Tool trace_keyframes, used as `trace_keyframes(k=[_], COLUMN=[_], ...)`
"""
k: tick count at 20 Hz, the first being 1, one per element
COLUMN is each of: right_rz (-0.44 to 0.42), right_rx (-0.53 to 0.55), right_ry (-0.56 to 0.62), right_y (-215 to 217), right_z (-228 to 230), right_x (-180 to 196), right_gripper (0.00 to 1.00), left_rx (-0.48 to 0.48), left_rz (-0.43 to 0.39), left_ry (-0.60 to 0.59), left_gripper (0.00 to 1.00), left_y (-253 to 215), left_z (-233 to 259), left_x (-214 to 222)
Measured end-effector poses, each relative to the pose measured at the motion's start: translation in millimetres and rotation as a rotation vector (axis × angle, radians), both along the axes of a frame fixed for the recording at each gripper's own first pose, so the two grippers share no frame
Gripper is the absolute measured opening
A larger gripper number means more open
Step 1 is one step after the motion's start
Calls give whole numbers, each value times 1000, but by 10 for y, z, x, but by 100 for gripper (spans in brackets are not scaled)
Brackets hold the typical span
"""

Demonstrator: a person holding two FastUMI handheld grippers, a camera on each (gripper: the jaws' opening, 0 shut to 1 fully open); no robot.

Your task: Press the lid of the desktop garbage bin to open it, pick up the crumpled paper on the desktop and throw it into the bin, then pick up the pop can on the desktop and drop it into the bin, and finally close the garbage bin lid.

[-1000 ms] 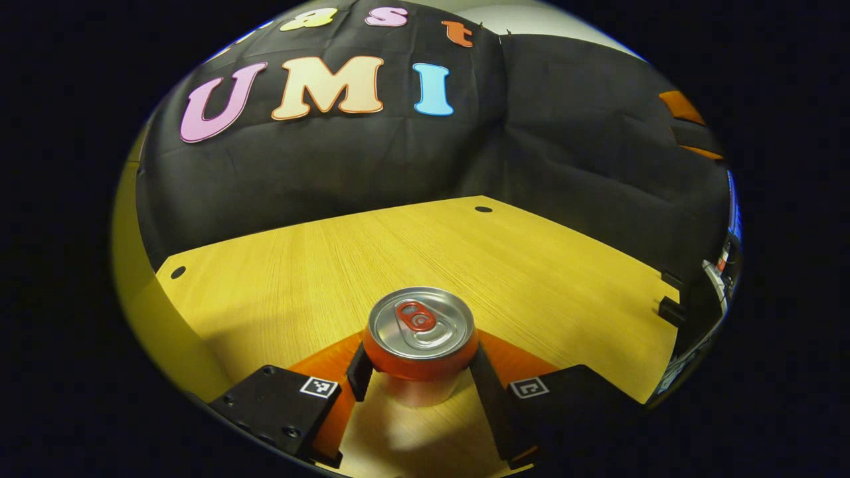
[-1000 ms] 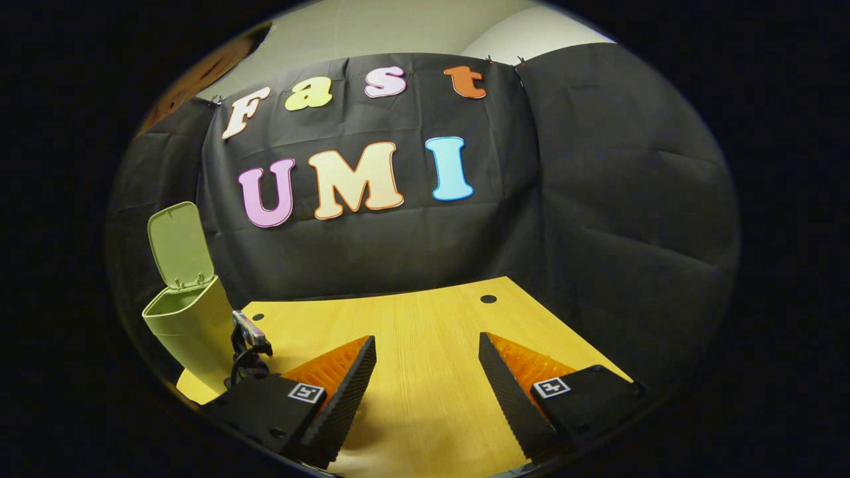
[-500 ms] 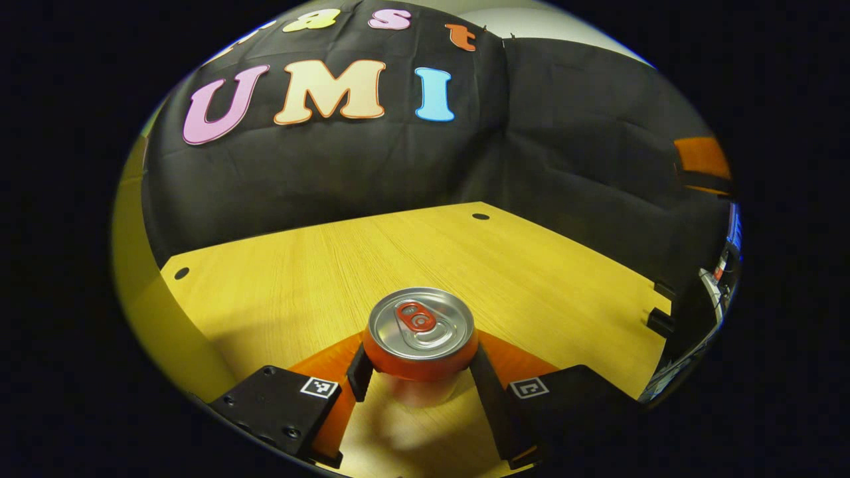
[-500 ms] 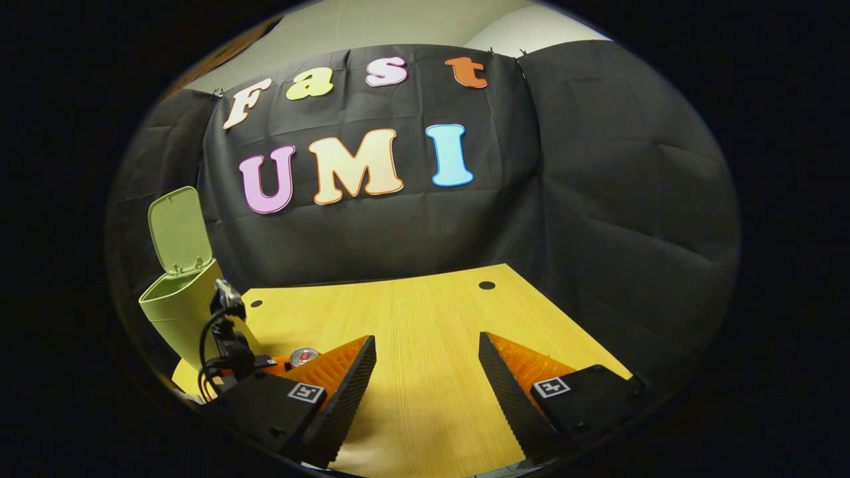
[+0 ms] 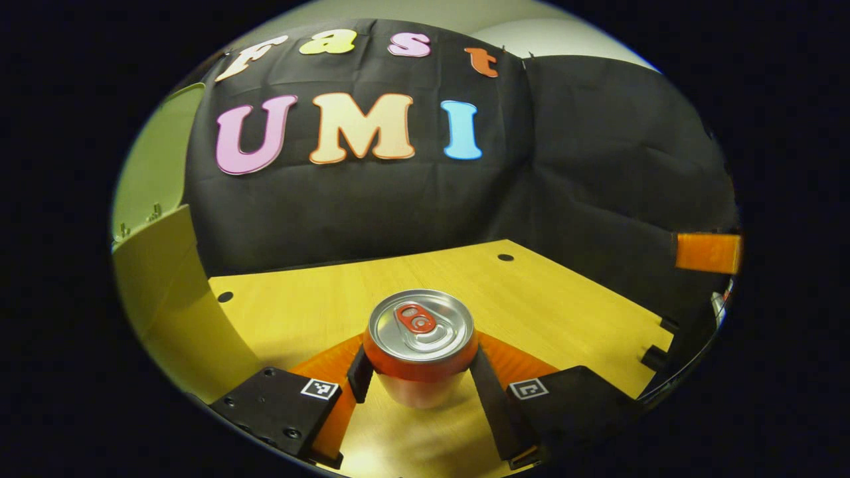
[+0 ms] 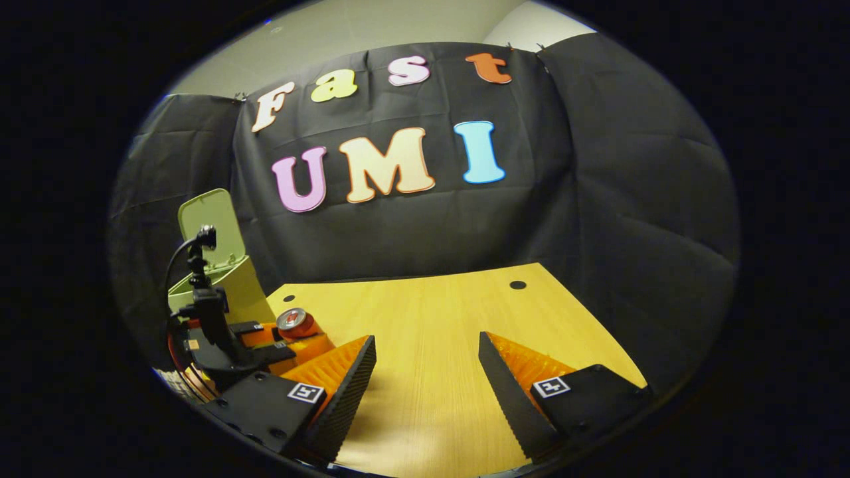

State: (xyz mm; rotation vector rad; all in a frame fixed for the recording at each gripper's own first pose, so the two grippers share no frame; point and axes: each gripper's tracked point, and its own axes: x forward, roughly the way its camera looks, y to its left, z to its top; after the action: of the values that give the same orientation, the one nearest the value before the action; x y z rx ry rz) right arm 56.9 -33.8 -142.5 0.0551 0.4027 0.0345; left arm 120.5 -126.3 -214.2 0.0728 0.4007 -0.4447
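Note:
A red pop can (image 5: pixel 421 335) with a silver top stands upright between the fingers of my left gripper (image 5: pixel 421 373), which is shut on it and holds it a little above the wooden desktop (image 5: pixel 544 312). Close on the left rises the green bin (image 5: pixel 166 299), its lid (image 5: pixel 149 166) tipped up and open. In the right gripper view, the left gripper (image 6: pixel 279 342) carries the can (image 6: pixel 297 321) just in front of the bin (image 6: pixel 249 292), whose lid (image 6: pixel 207 224) stands up. My right gripper (image 6: pixel 425 372) hovers open over the desktop (image 6: pixel 438 318), nothing between its fingers.
Black cloth walls close the back and right of the desk. Small dark holes (image 6: pixel 517 285) sit near the desktop's far edge. One finger of the right gripper (image 5: pixel 708 253) juts in at the right edge of the left gripper view.
My left gripper has lifted the can and carried it toward the bin, which now looms at the left of its view. The right gripper stays open and has shifted slightly.

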Motion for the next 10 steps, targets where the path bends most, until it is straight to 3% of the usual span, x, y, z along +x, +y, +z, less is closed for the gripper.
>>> trace_keyframes(k=[5, 10], right_rz=[171, 236], right_rx=[48, 65], right_ry=[13, 26], right_y=[100, 98], right_z=[-23, -77], right_x=[47, 83], right_gripper=[98, 98], left_rx=[-10, 6], left_rz=[113, 185], left_ry=[-42, -72], left_gripper=[78, 78], left_y=[186, 443], left_z=[487, 1014], left_x=[105, 152])
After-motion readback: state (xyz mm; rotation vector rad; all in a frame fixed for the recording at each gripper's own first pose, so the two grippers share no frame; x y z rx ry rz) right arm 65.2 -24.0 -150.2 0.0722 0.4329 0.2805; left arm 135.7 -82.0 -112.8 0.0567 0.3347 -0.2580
